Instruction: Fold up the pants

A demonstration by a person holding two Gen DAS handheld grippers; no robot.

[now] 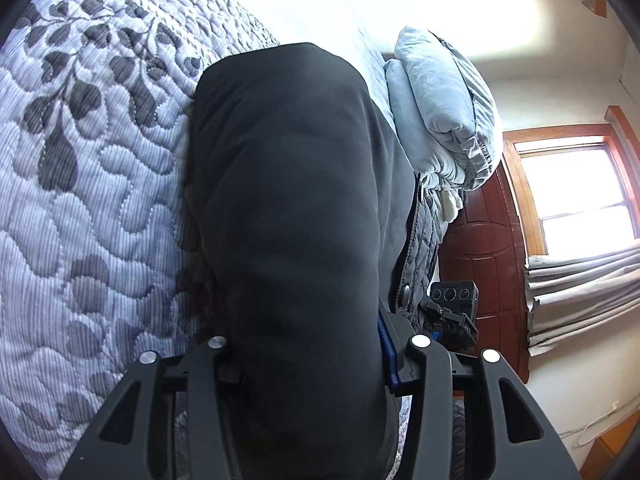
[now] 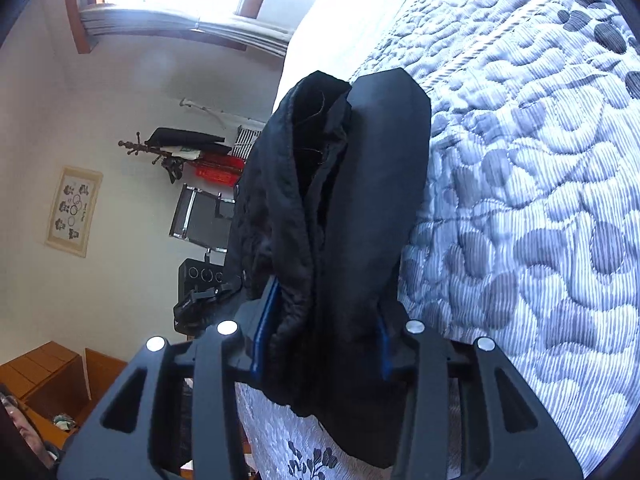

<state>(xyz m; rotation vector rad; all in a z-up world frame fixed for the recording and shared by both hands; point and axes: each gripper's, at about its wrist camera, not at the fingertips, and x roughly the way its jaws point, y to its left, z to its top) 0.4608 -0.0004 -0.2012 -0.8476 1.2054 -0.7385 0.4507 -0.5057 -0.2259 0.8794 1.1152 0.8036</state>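
The black pants (image 1: 288, 180) hang as a thick folded bundle in front of the quilted bed (image 1: 80, 160). In the left wrist view my left gripper (image 1: 304, 340) is shut on them; the cloth fills the gap, hides the left finger and lies against the blue pad of the right finger (image 1: 387, 354). In the right wrist view the pants (image 2: 360, 160) are bunched and wrinkled, with an inner seam showing. My right gripper (image 2: 324, 316) is shut on this bunch, which sits between both blue pads (image 2: 262, 332). The cloth hangs down below the jaws over the quilt (image 2: 540, 200).
Grey pillows and a folded blanket (image 1: 444, 112) are stacked at the bed's head. A red-brown door (image 1: 488, 248) and a window (image 1: 576, 184) stand beyond. The other gripper's body (image 2: 204, 280) shows beside the pants. A coat rack (image 2: 160, 152) and wooden furniture (image 2: 52, 376) are off the bed.
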